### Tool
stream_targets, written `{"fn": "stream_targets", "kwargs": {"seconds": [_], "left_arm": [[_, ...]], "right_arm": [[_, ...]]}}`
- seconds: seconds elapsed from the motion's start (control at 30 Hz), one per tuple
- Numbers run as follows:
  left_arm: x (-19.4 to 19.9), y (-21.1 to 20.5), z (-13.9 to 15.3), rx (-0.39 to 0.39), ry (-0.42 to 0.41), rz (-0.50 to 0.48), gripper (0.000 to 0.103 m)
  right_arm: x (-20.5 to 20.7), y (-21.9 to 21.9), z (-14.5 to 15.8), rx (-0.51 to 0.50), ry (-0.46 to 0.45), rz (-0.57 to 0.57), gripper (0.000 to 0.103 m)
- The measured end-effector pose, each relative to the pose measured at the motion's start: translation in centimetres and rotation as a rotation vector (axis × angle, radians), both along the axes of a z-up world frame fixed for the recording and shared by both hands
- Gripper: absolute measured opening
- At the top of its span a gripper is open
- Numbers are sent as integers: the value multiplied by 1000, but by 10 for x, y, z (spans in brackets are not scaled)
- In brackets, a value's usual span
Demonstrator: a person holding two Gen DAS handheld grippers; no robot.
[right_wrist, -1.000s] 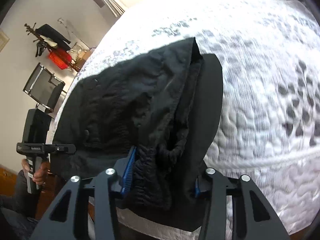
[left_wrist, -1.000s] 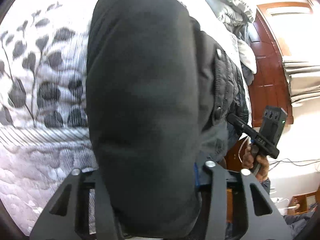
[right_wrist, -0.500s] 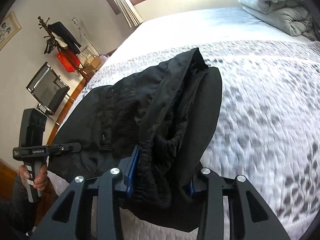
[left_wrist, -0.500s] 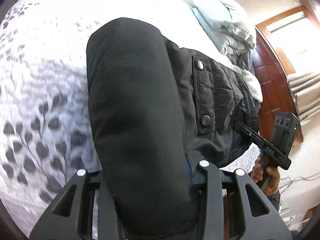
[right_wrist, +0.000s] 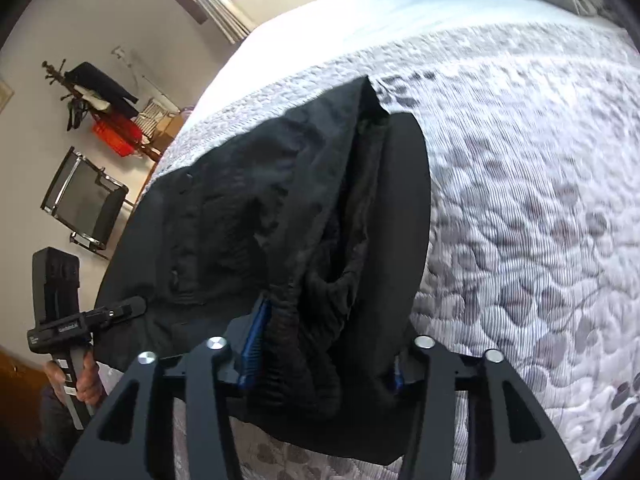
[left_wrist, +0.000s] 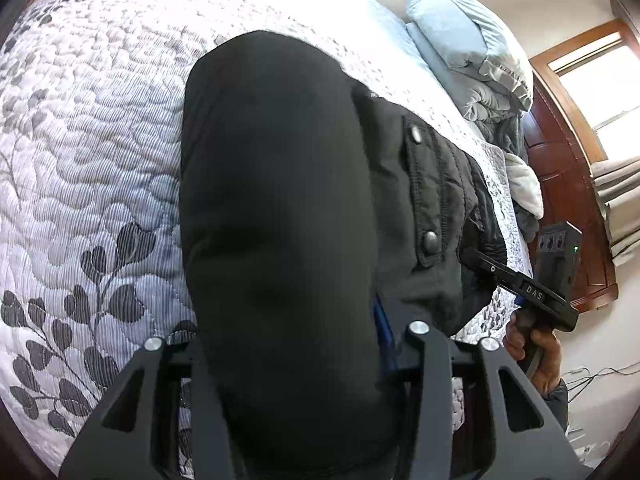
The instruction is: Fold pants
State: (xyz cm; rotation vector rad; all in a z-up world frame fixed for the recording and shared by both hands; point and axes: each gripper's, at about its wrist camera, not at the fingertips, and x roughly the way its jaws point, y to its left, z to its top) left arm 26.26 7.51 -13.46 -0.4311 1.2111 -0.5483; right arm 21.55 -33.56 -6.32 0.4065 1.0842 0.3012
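The black pants [left_wrist: 280, 200] hang between both grippers over the quilted bed. My left gripper [left_wrist: 288, 360] is shut on one end of the pants, whose smooth black cloth fills the middle of its view. My right gripper [right_wrist: 320, 364] is shut on the bunched elastic waistband [right_wrist: 296, 344]. The pants [right_wrist: 248, 216] spread left from there, with a snap pocket flap [left_wrist: 428, 200] showing. The right gripper also shows in the left wrist view [left_wrist: 520, 288], and the left gripper in the right wrist view [right_wrist: 120, 312].
A white quilt with grey leaf print [left_wrist: 80, 160] covers the bed [right_wrist: 520, 160]. Folded light-blue bedding [left_wrist: 464, 52] lies at the head, by a wooden headboard [left_wrist: 568, 184]. A coat rack [right_wrist: 88, 92] and a black folding chair [right_wrist: 84, 200] stand by the wall.
Both grippers, still holding the pants, have swung the view across the bed. The pillows and headboard side now show more, and the pants hang at a slightly different angle.
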Motion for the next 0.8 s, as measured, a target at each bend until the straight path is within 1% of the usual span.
{"fn": "stream_targets", "kwargs": {"seconds": [0.1,0.17,0.23,0.37,0.47,0.53,0.6,0.67,0.7,0.77,0.8], "left_arm": [[0,-1,-6,4,-6,1,51],[0,0,-10,-1,-10,4,54],[-1,1,-13,4,-14,7,59],[-2,-1,-13,18,-13,15,62],[-3,-4,-6,37,-5,22,62],[-4,-4,0,61,-9,33,63],[-8,-4,7,93,-22,39,66],[-14,-3,15,142,-44,51,70],[-18,-2,20,177,-59,59,74],[-26,0,32,218,-101,68,79],[-30,0,38,240,-121,73,86]], "right_arm": [[-2,-9,-13,24,19,-13,66],[-4,-15,-20,56,26,-26,68],[-9,-20,-27,66,19,-31,70],[-15,-28,-31,92,28,-59,73],[-24,-35,-21,87,13,-97,75],[-37,-44,-5,71,-23,-135,75],[-52,-53,11,74,-59,-169,75],[-63,-56,21,77,-69,-164,75],[-67,-53,26,61,-68,-138,75],[-71,-44,29,23,-69,-103,75],[-69,-38,30,12,-64,-88,75]]}}
